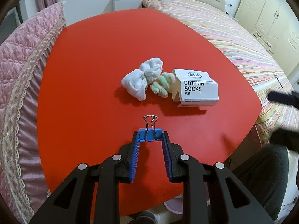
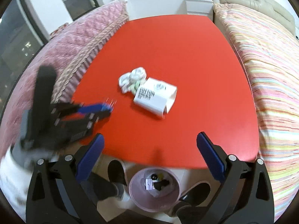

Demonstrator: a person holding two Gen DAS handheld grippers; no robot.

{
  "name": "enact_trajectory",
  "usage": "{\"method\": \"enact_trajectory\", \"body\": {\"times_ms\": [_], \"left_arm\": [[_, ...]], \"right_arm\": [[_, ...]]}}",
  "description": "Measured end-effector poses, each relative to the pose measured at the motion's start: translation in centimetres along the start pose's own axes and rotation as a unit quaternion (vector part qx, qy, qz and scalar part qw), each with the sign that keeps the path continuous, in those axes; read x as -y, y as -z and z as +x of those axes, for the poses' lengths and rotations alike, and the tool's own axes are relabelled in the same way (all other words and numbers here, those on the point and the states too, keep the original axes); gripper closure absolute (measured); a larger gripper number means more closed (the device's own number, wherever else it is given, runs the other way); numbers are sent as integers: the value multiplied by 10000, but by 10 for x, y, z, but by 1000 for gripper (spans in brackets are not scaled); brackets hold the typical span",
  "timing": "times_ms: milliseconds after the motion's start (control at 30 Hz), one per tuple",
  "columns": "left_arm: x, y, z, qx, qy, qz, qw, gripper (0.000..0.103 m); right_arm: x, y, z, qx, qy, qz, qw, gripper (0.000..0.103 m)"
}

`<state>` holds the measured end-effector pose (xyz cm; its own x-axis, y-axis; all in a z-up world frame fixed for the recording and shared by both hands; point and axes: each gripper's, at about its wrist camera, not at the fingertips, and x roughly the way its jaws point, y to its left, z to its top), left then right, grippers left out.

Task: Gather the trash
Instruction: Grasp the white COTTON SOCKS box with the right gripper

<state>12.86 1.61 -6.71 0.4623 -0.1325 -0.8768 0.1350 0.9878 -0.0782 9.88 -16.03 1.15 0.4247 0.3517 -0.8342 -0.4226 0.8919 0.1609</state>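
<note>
My left gripper (image 1: 150, 137) is shut on a blue binder clip (image 1: 150, 133) and holds it over the near part of the red table (image 1: 93, 65). Further on lie white socks (image 1: 142, 78), a green-and-white sock (image 1: 162, 85) and a white "COTTON SOCKS" box (image 1: 197, 87). My right gripper (image 2: 150, 140) is open and empty, above the table's near edge and the pink trash bin (image 2: 134, 184) on the floor, which holds some scraps. The left gripper with the clip (image 2: 104, 107) shows blurred in the right wrist view, left of the box (image 2: 155, 97).
A pink quilted cushion (image 1: 24, 59) borders the table on the left. A striped bed (image 1: 243, 43) runs along the right. The person's black shoes (image 2: 116, 169) stand beside the bin. A white cabinet (image 1: 127, 1) stands behind the table.
</note>
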Motion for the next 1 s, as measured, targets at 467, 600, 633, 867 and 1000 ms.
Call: {"method": "enact_trajectory", "body": {"times_ms": [467, 600, 633, 867, 1000], "left_arm": [[-7, 18, -8, 61, -66, -244, 9997, 79], [-9, 19, -8, 80, -65, -298, 9995, 79], [-9, 19, -8, 83, -64, -314, 9995, 79], [-8, 25, -10, 96, -36, -346, 9993, 79], [-4, 27, -12, 123, -36, -334, 9994, 79]], "right_arm": [[-7, -61, 78, -618, 456, 795, 9939, 6], [-8, -61, 92, -718, 583, 912, 9915, 17], [-7, -61, 94, -732, 599, 915, 9913, 21], [-3, -57, 95, -667, 676, 841, 9919, 35], [4, -57, 86, -524, 696, 805, 9929, 35]]}}
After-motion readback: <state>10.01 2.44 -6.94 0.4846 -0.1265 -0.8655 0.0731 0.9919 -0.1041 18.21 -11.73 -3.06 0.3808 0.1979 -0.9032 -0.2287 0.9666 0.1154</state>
